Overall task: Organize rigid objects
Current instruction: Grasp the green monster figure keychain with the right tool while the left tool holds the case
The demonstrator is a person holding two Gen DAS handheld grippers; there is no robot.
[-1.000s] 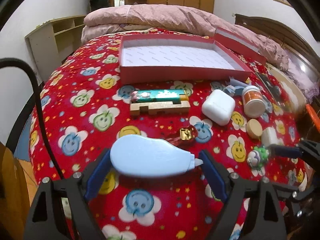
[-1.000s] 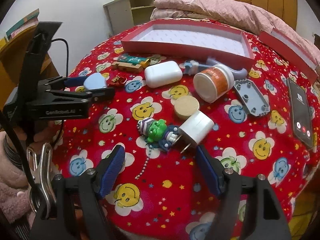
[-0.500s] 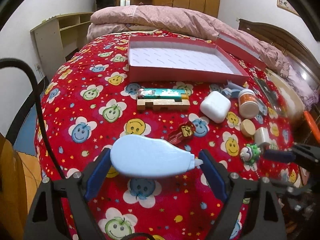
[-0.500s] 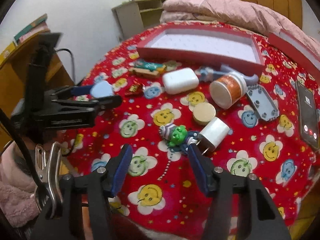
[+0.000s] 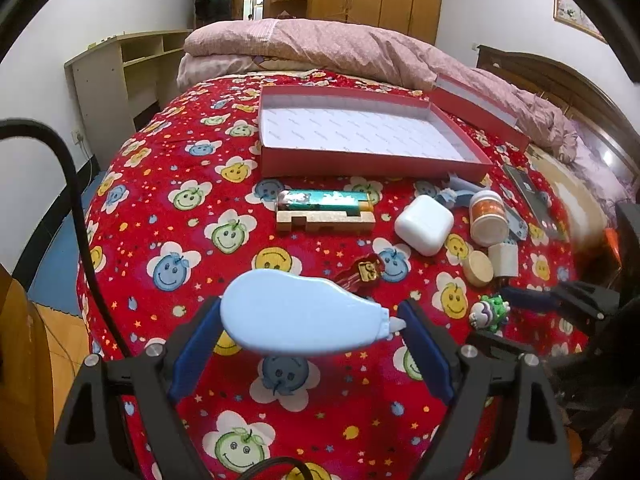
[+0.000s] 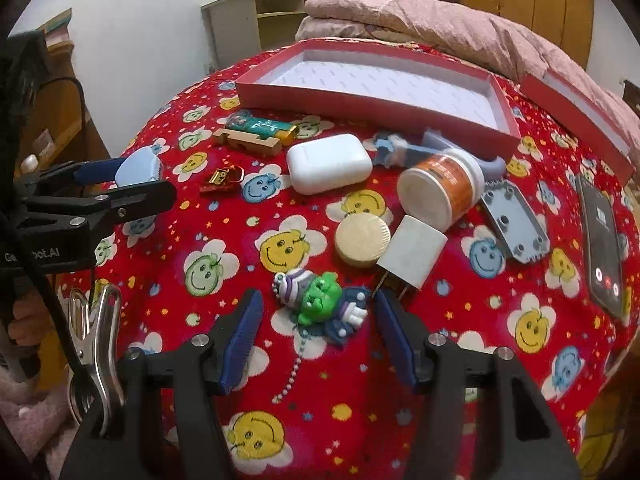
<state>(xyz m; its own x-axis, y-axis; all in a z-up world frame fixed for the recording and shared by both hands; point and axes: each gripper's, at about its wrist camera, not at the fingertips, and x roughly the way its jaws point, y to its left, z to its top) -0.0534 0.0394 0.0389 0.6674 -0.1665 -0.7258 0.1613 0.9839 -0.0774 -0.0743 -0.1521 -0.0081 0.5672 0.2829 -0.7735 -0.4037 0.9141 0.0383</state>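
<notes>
A pale blue correction tape dispenser (image 5: pixel 304 316) lies crosswise between the left gripper (image 5: pixel 310 344) jaws, gripped at both ends above the bed. The empty red box (image 5: pixel 360 162) lies straight ahead. The right gripper (image 6: pixel 318 336) jaws, open, flank a green keychain figure (image 6: pixel 320 304).

My left gripper (image 5: pixel 310 354) and right gripper (image 6: pixel 318 338) share black frames, blue ribbed pads and silver screws (white lettering marks one); a black cable (image 5: pixel 76 216) loops left.
</notes>
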